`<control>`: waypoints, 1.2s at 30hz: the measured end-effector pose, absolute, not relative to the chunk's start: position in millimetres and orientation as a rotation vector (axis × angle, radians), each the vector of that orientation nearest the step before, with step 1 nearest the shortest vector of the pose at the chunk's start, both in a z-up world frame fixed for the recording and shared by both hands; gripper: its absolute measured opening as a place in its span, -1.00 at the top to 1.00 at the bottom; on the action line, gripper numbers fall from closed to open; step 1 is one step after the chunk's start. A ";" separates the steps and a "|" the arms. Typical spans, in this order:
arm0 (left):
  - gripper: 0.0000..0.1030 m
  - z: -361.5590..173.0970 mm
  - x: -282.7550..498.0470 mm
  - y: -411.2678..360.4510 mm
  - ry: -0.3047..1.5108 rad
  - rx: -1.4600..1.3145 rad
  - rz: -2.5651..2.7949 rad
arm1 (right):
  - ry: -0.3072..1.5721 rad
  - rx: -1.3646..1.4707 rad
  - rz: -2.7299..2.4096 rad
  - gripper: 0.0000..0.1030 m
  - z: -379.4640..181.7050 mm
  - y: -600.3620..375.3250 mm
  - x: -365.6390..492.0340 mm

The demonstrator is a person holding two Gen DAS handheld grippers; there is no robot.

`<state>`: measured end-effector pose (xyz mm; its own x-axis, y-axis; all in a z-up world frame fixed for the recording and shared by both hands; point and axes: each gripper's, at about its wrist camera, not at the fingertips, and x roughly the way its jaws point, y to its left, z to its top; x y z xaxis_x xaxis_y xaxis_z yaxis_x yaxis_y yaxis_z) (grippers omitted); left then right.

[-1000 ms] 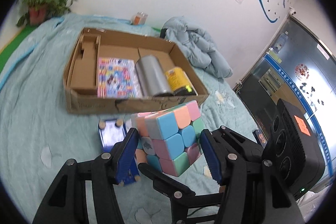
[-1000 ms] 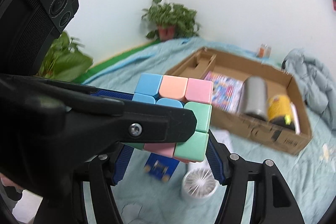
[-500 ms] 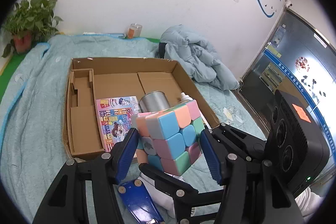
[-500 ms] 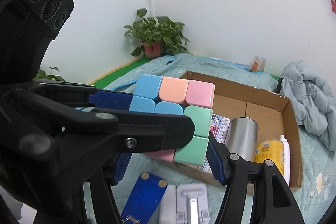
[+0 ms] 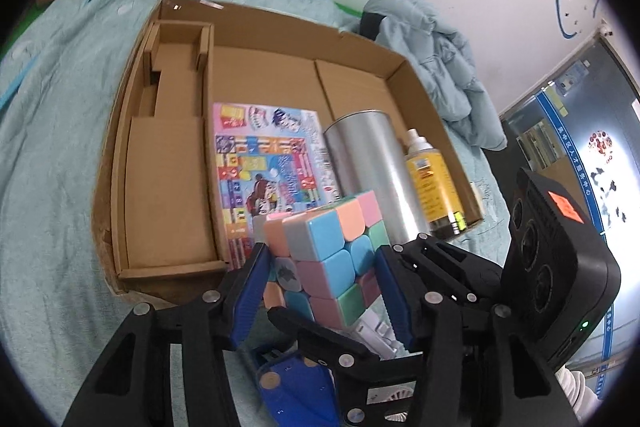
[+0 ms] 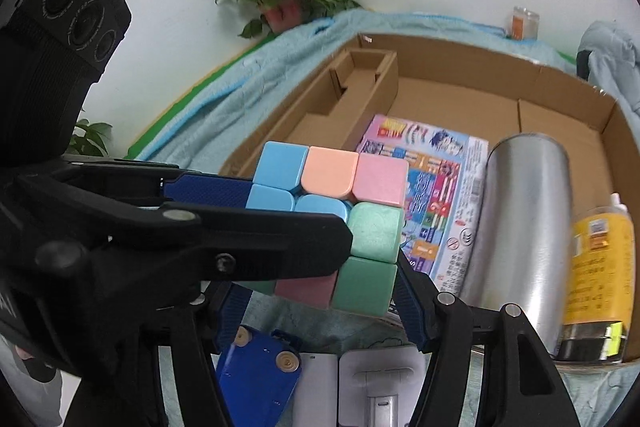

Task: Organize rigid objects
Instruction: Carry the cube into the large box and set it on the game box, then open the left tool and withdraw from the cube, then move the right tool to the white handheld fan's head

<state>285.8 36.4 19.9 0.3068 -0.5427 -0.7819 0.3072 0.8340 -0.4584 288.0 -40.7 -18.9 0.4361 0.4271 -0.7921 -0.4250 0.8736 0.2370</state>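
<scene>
Both tools tilt downward, apparently clamping the cube [image 5: 328, 259]; box [image 5: 120, 155] beyond.

the left gripper [image 5: 324, 283] is built of matte black plastic links, angular and ribbed, joined by round silver screws and rivets at the pivots. its two fingers [image 5: 248, 299] are faced with dark blue textured pads, long and flat. the right gripper [image 6: 320, 291] has the same make: black arms, silver pivot screws, blue ridged pads along the inner faces of the jaws. each gripper carries a boxy black camera block [image 5: 560, 267] with ribbed sides and three round lenses in a row; the one seen from the left wrist bears an orange sticker on top and a small green light low on its side.
</scene>
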 end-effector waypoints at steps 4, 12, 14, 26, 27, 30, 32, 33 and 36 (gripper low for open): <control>0.01 10.3 293.4 41.9 1.147 -0.265 -0.550 | 1.014 0.030 0.540 -0.20 -38.4 -39.4 299.9; 0.41 -2.4 297.8 52.3 1.165 -0.282 -0.521 | 0.975 0.003 0.566 -0.27 -37.0 -38.1 300.5; 0.42 -2.5 296.2 52.8 1.162 -0.277 -0.523 | 0.979 0.023 0.574 -0.22 -37.5 -40.9 301.0; -0.60 46.7 233.1 64.7 0.883 -0.150 -0.403 | 0.788 0.033 0.448 -0.99 0.1 -69.2 234.6; -0.85 52.1 219.0 68.4 0.830 -0.151 -0.371 | 0.773 0.033 0.443 -0.99 3.8 -75.3 223.6; -0.87 56.3 184.2 73.4 0.763 -0.152 -0.368 | 0.765 0.043 0.432 -0.99 2.4 -99.1 178.1; -0.87 49.9 167.8 72.2 0.786 -0.155 -0.377 | 0.827 0.008 0.445 -0.99 -13.0 -107.0 147.3; -0.87 45.9 161.0 70.1 0.794 -0.159 -0.378 | 0.852 -0.009 0.447 -0.99 -20.5 -107.8 136.3; -0.87 31.7 142.1 61.0 0.834 -0.163 -0.395 | 0.931 0.013 0.473 -0.94 -44.2 -104.0 112.6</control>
